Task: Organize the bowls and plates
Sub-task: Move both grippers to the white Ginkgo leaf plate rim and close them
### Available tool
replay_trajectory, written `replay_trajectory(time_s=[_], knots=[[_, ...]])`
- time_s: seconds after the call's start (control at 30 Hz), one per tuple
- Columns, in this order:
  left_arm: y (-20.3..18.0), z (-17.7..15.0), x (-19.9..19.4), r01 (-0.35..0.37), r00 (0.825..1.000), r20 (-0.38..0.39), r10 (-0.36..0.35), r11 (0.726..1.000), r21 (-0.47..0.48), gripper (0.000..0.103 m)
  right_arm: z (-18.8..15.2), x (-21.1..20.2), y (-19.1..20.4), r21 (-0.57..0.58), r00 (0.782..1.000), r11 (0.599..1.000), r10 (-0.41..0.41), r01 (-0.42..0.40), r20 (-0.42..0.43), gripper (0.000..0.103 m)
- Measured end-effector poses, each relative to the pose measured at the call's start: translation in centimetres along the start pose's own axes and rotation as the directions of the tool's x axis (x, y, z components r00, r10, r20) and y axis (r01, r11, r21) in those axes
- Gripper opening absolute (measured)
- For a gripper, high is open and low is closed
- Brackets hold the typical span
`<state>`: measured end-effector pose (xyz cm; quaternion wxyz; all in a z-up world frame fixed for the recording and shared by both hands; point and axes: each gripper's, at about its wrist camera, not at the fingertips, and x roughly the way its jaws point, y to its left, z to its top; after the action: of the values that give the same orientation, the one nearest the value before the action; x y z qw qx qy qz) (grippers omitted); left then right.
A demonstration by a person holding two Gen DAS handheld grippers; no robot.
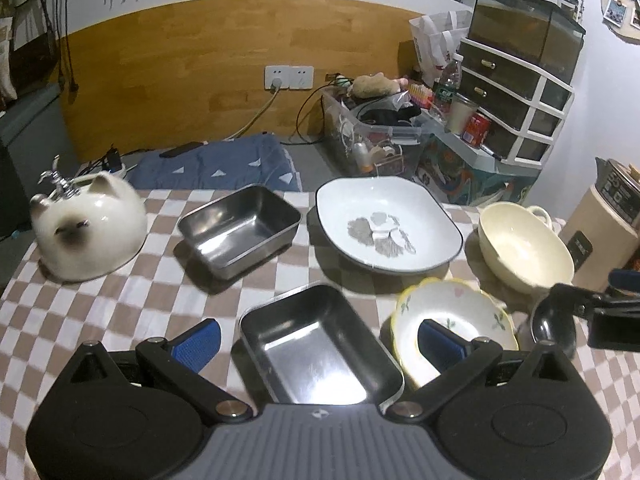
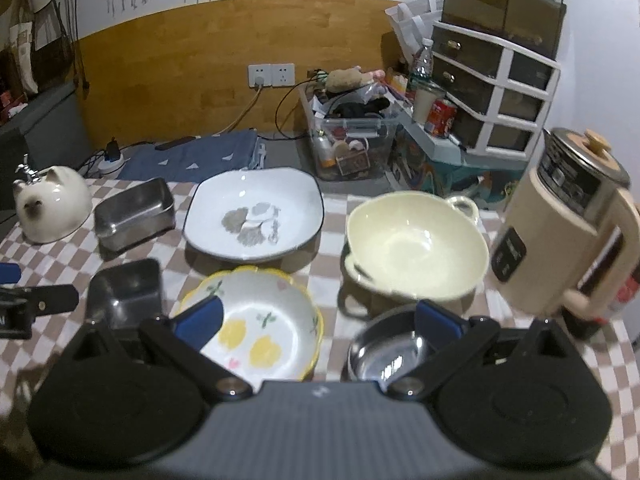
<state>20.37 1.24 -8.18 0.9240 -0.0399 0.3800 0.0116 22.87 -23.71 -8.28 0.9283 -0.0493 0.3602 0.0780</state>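
The left tongs (image 1: 320,338) are spread wide and grip nothing; they hang over the near steel tray (image 1: 316,352), which sits on the checked tabletop (image 1: 120,304) between the two blue pads (image 1: 200,342). The right tongs (image 2: 318,320) are likewise spread wide and empty, with the left pad over the flowered bowl (image 2: 260,328) and the right pad over the small steel bowl (image 2: 384,354). The flowered bowl, yellow-rimmed with lemon and leaf prints, lies just right of the near steel tray. Behind these, a second row runs from left to right: a far steel tray (image 1: 240,230), a white square plate (image 1: 386,226) with a dark rim and a grey motif at its centre, and a cream two-handled bowl (image 2: 416,246). All dishes stand upright and empty, each apart from its neighbours. A white cat-shaped ceramic pot (image 1: 88,228) rests at the far left of the tabletop. A beige electric kettle (image 2: 568,232) stands at the right edge, just beside the cream bowl. Behind the tabletop are a clear storage bin (image 2: 352,140) full of small items and a drawer unit (image 2: 492,92).
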Motion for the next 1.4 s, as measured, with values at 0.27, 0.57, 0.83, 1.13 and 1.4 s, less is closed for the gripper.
replay_trajectory(time_s=[0.27, 0.57, 0.83, 1.13, 1.4], knots=[[-0.4, 2.9, 4.6, -0.02, 1.0, 0.002, 0.02, 1.0, 0.016, 0.103, 3.5, 5.8, -0.9, -0.033, 0.999, 0.999, 0.029, -0.028, 0.035, 0.103], [0.1, 5.3, 10.3, 0.05, 0.997, -0.052, -0.055, 0.996, -0.076, 0.103, 7.6, 12.4, -1.5, -0.092, 0.998, 0.995, 0.049, -0.046, 0.031, 0.103], [2.6, 6.5, 15.0, 0.143, 0.981, -0.082, -0.178, 0.936, -0.321, 0.088, 10.4, 17.4, -2.6, -0.095, 0.991, 0.987, 0.13, -0.13, -0.01, 0.083], [3.4, 7.0, 19.1, 0.16, 0.963, -0.126, -0.24, 0.88, -0.447, 0.054, 11.7, 22.9, -3.3, 0.037, 0.969, 0.977, 0.215, -0.212, -0.118, 0.05], [3.4, 7.5, 21.4, 0.156, 0.96, -0.143, -0.24, 0.885, -0.439, 0.034, 12.4, 26.9, -3.5, 0.019, 0.968, 0.982, 0.186, -0.186, -0.166, 0.028]])
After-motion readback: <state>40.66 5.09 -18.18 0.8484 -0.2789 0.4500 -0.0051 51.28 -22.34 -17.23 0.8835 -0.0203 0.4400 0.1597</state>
